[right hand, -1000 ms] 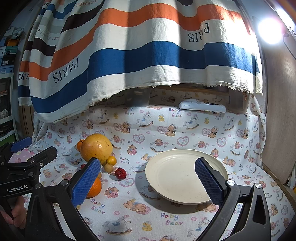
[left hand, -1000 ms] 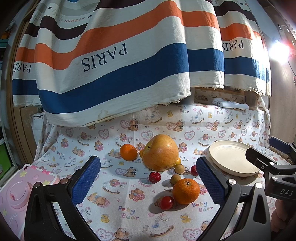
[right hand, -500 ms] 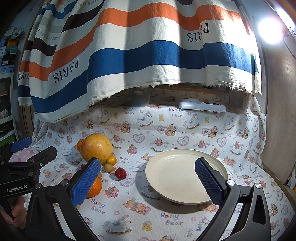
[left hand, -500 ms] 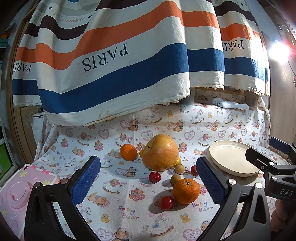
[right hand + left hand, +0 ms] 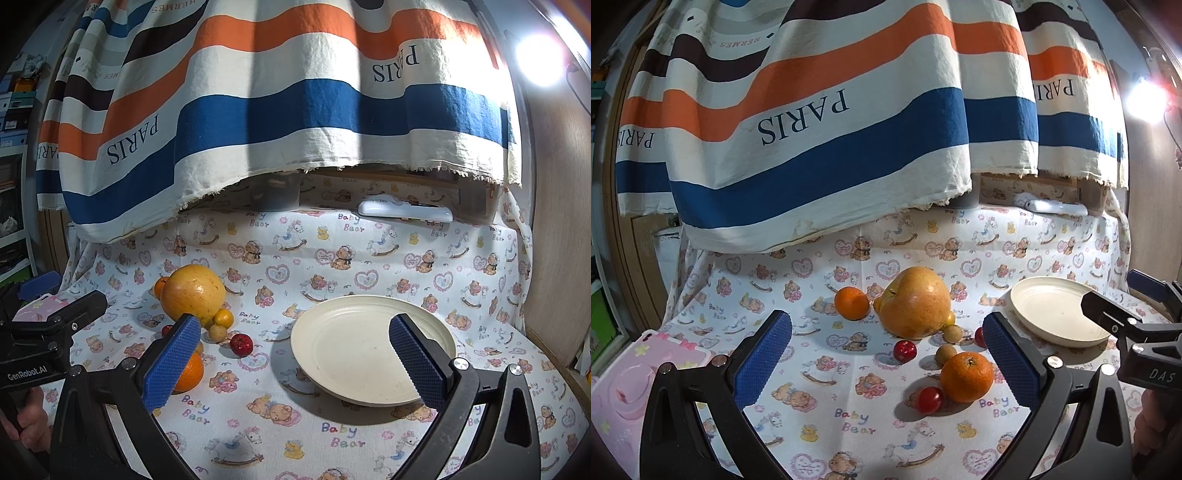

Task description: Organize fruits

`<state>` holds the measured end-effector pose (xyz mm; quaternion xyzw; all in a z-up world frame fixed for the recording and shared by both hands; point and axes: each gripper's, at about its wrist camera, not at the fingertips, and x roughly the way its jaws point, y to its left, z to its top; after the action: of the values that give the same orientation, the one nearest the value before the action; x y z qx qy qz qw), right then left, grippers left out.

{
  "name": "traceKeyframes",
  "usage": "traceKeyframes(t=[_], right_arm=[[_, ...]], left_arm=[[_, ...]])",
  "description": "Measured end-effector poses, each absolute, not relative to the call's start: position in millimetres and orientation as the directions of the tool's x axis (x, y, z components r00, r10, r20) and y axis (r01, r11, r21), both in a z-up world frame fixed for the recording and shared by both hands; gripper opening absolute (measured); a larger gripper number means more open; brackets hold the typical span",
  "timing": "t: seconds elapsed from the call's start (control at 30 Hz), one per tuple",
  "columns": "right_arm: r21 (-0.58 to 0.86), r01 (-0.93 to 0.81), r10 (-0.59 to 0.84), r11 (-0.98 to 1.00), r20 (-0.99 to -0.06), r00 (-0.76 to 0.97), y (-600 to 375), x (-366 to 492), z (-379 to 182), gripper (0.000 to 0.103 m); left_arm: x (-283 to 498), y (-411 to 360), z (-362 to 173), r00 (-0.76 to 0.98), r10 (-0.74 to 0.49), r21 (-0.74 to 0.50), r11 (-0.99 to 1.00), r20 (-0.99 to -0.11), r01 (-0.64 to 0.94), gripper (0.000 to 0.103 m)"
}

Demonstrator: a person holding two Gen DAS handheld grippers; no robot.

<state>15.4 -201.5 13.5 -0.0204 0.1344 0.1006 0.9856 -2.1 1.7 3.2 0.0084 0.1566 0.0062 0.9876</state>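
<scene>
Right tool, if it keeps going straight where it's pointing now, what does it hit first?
Most likely the round cream plate. It lies on the bear-print cloth between the open right tool's blue pads, nothing showing in front of it. Depth is hard to judge through the fisheye, so a level push might pass over the rim.

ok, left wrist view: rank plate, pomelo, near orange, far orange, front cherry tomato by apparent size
1. plate, partly hidden by the right gripper
2. pomelo, close to the plate, so this order is unsure
3. near orange
4. far orange; smaller perhaps only from distance
5. front cherry tomato
</scene>
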Motion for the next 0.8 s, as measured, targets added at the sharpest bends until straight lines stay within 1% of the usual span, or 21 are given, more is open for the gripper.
traceKeyframes(t=[0.1,0.17,0.23,0.27,0.37,0.53,0.63,0.7,0.8], right_arm=[[-0.01,-0.216,0.205,0.976,-0.273,0.94,-200.9,13.8,11.3,0.103],[-0.005,-0.228,0.217,0.974,-0.28,0.935,-202.0,14.6,9.9,0.103],[0.001,-0.24,0.229,0.971,-0.306,0.924,-201.4,18.4,10.4,0.103],[0.004,-0.258,0.244,0.966,-0.337,0.909,-199.6,22.4,11.1,0.103],[0.014,-0.309,0.287,0.951,-0.416,0.863,-193.4,33.3,18.1,0.103],[0.078,-0.299,0.3,0.951,-0.469,0.831,-183.5,44.1,27.9,0.103],[0.099,-0.298,0.306,0.95,-0.504,0.808,-169.0,53.4,26.4,0.103],[0.103,-0.333,0.336,0.937,-0.526,0.781,-153.0,59.2,22.1,0.103],[0.094,-0.403,0.385,0.91,-0.554,0.738,-130.3,65.1,16.5,0.097]], left_arm=[[-6.3,10.4,9.9,0.949,0.014,-0.01,1.0,-0.316,-0.018,0.103],[-8.7,15.4,15.9,0.951,0.036,-0.002,0.999,-0.308,-0.039,0.103],[-9.6,20.6,22.3,0.952,0.06,0.01,0.998,-0.301,-0.06,0.103],[-8.2,24.0,25.2,0.95,0.069,0.013,0.998,-0.306,-0.068,0.103],[-1.1,37.4,32.6,0.936,0.077,0.007,0.997,-0.343,-0.08,0.103],[12.6,58.2,34.2,0.902,0.08,0.002,0.996,-0.425,-0.088,0.103],[18.2,65.3,31.2,0.882,0.053,-0.024,0.997,-0.469,-0.073,0.103],[21.2,67.5,28.7,0.87,0.03,-0.037,0.998,-0.492,-0.055,0.103],[23.1,67.7,24.2,0.861,0.029,-0.026,0.998,-0.508,-0.049,0.103]])
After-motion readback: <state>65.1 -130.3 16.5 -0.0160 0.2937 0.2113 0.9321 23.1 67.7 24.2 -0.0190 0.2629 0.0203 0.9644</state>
